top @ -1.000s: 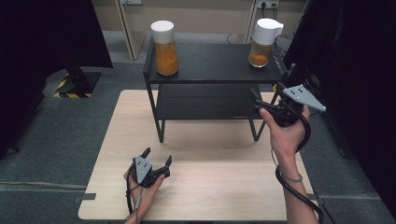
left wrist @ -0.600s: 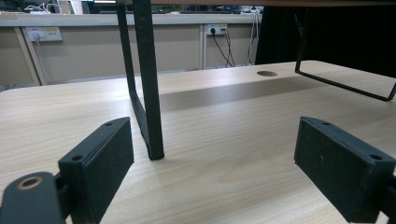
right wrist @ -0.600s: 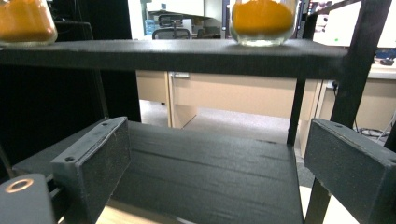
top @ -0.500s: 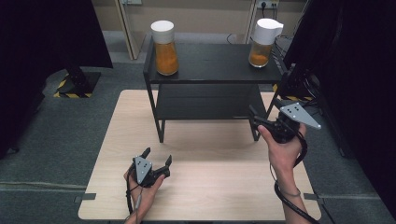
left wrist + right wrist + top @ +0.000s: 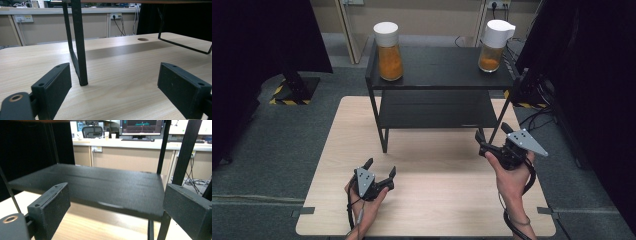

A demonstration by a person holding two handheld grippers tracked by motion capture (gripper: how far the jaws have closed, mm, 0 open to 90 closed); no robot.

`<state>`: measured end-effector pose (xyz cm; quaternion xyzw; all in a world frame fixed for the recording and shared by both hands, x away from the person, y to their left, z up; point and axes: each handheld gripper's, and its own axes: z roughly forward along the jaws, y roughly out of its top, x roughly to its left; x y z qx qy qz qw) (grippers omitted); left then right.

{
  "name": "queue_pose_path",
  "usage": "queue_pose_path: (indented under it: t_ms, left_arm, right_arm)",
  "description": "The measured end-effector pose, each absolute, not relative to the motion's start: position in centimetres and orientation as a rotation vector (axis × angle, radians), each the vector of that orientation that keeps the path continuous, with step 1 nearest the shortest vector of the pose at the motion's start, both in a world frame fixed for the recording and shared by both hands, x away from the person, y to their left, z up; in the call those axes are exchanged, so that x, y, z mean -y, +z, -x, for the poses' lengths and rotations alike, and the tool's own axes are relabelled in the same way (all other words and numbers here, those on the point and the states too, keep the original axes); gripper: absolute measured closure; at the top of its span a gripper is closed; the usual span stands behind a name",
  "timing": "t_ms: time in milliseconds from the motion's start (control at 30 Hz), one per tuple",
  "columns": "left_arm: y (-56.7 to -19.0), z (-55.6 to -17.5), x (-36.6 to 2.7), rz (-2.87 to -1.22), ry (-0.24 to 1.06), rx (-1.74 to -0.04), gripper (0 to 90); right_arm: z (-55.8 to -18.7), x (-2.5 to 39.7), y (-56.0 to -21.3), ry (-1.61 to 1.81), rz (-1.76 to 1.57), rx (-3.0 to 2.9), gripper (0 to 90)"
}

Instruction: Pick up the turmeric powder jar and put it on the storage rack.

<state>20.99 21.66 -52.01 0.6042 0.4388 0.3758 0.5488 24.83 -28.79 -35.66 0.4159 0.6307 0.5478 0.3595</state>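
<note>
Pale wood grain runs across the table [image 5: 437, 200], where the left gripper [image 5: 379, 176] rests low at about seven o'clock, held in the person's left hand [image 5: 364, 202]; its jaws stand wide apart with nothing between them, and in the left gripper view they point toward the front left leg [image 5: 79, 50] of the black shelf rack [image 5: 442, 75], which stands on the tabletop a little way ahead of them. On the rack's top board, at eleven o'clock, stands a jar [image 5: 389, 50] with a white lid and orange contents; at one o'clock on the same board stands a white-lidded pitcher [image 5: 493, 45], also holding orange contents. At about four o'clock the right gripper [image 5: 492, 140] is held above the table beside the rack's right front leg, jaws spread wide and empty, facing the rack's lower shelf [image 5: 100, 187] in the right gripper view
</note>
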Motion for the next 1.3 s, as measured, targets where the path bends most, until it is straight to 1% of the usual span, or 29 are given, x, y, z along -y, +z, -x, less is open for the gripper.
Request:
queue_pose_path:
  t_ms: [1300]
  left_arm:
    - [-52.0, -20.9, -21.6, -1.431, 0.894, -1.036, 11.4]
  right_arm:
    - [-21.6, 29.3, -45.6, 1.344, -1.209, -1.754, 7.7]
